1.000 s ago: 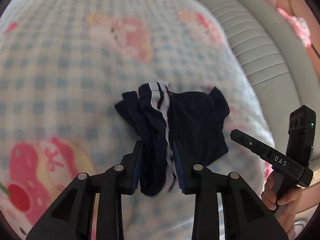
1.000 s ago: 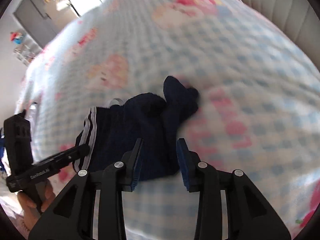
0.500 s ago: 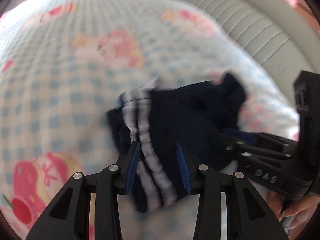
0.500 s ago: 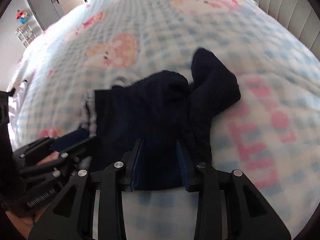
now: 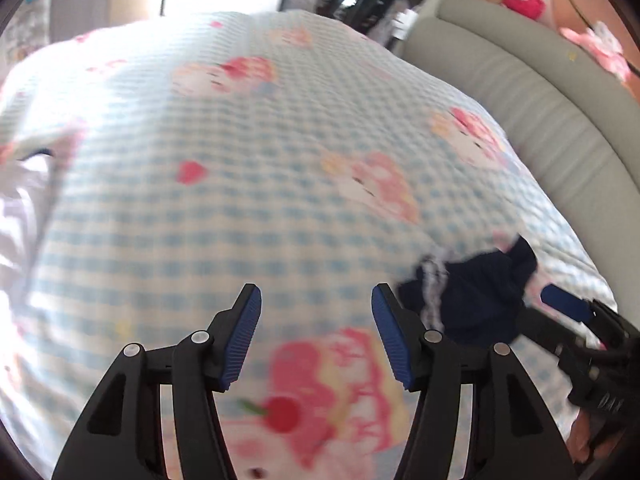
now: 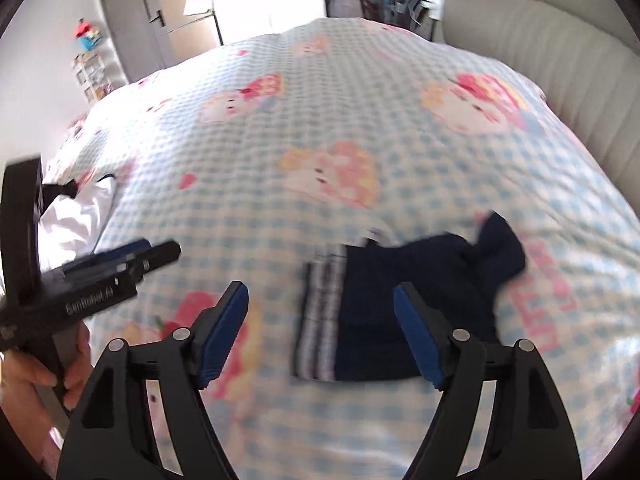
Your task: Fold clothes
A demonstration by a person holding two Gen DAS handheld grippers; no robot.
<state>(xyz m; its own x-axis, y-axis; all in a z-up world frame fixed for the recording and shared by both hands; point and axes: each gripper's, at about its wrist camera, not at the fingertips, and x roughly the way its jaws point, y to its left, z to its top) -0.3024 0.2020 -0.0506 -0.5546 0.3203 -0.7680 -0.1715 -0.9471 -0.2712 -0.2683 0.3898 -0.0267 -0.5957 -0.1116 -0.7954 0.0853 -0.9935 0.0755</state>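
Dark navy folded garment with white-striped waistband (image 6: 404, 304) is laid flat on the blue-and-white checked bedspread with pink cartoon prints (image 6: 320, 120), near the padded grey headboard (image 6: 560, 40). Left black gripper with blue pads (image 5: 316, 336) is seen over bare bedspread, jaws spread after just opening, nothing between them. Right black gripper with blue pads (image 6: 320, 332) is held above the garment, jaws just opened wide, pads clear of the fabric.
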